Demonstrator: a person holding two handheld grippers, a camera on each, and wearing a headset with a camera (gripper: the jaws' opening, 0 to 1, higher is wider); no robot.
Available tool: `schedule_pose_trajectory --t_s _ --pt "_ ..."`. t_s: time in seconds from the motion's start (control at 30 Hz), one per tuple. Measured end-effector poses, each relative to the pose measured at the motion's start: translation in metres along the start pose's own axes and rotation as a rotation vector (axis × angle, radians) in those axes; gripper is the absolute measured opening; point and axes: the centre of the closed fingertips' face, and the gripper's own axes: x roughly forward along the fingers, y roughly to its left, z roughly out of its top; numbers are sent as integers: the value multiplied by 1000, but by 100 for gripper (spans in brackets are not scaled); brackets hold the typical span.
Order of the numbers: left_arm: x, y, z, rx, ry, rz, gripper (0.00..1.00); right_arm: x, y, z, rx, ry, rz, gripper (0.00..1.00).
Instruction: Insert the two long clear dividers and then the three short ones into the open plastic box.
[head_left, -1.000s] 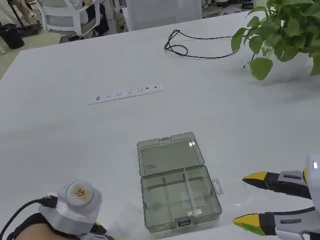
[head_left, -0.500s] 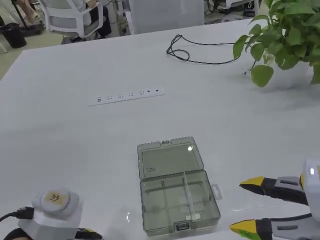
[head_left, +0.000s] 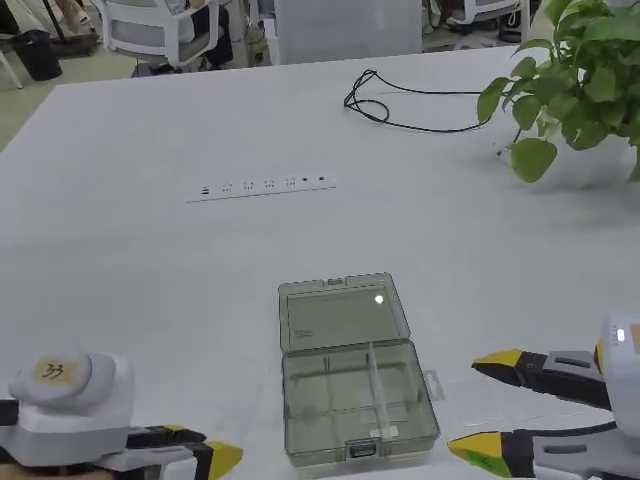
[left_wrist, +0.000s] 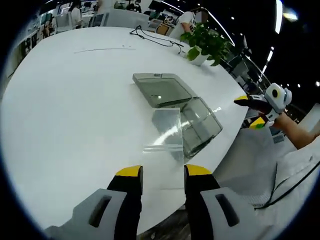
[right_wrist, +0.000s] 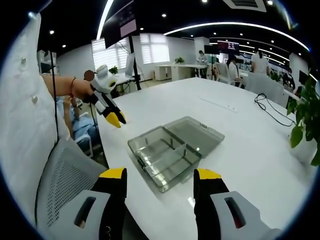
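The open clear plastic box (head_left: 360, 402) lies near the table's front edge, its lid (head_left: 343, 313) folded flat behind it. One long clear divider (head_left: 377, 385) stands inside it. In the left gripper view the box (left_wrist: 200, 117) is ahead and right, and a loose clear divider (left_wrist: 167, 131) lies on the table beside it, just beyond my left gripper (left_wrist: 164, 172), which is open and holds nothing. My right gripper (right_wrist: 160, 175) is open, with the box (right_wrist: 162, 152) straight ahead. In the head view the right gripper (head_left: 482, 405) sits right of the box, and the left gripper (head_left: 205, 452) lower left.
A white power strip (head_left: 262, 187) lies mid-table. A black cable (head_left: 400, 100) is coiled at the back. A potted plant (head_left: 580, 70) stands at the far right. Office chairs (head_left: 150, 25) stand beyond the far edge. The table's front edge is close to both grippers.
The left gripper has dropped lower and left in the head view, and its yellow tips now point toward the box. The right gripper has barely moved. The box is unchanged.
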Motion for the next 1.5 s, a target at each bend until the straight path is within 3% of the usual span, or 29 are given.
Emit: schedule_pose_trajectory --t_s 0.37,0.6,0.83,0.97,1.13,1.5 --pt "-2 -37 31 16 -116 -89 31 5 3 31 51 -54 -18 54" --pt "-1 -64 49 49 -182 -143 31 13 15 68 135 -142 -9 51" --pt "-2 -85 65 102 -238 -175 31 17 20 92 193 -210 -20 45" --pt "-1 -92 69 118 -256 -188 31 19 20 99 270 -237 -29 39" --pt "2 -105 75 163 -267 -197 31 23 24 105 315 -254 -34 30" --pt "1 -115 83 230 -271 -205 31 43 33 105 418 -244 -33 20"
